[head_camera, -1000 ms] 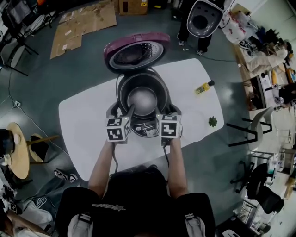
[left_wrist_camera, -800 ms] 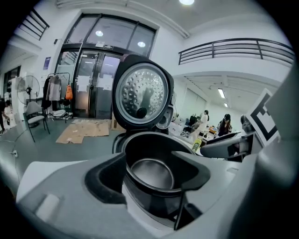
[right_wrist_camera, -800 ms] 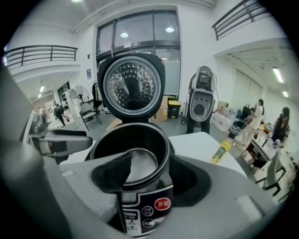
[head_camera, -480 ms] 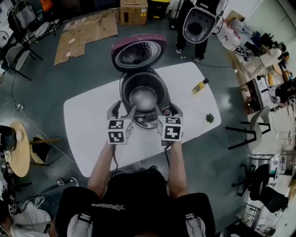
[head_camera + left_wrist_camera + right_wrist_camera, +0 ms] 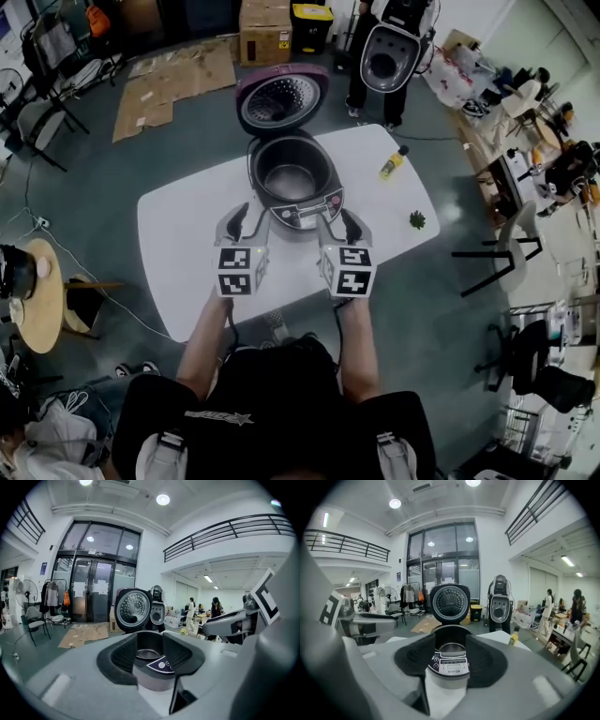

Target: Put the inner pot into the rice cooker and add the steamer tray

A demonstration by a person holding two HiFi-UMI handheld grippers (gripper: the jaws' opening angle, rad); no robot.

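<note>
The rice cooker [image 5: 292,178] stands on the white table [image 5: 187,244] with its purple lid [image 5: 281,98] swung up and back. The metal inner pot [image 5: 291,176] sits inside it and also shows in the left gripper view [image 5: 148,654] and the right gripper view [image 5: 452,648]. My left gripper [image 5: 248,217] hovers in front of the cooker's left side and my right gripper [image 5: 336,220] in front of its right side, both clear of it. The jaws of both have just been closing. They stand open, with nothing between them.
A yellow bottle [image 5: 392,164] and a small green item [image 5: 417,220] lie on the table's right part. A tall black and white machine [image 5: 386,56] stands on the floor behind the table. Flattened cardboard [image 5: 169,80] and a box [image 5: 265,33] lie beyond.
Both grippers have drawn back from the cooker's rim toward me and risen. Their jaws stand narrower than before. The inner pot stays in the cooker.
</note>
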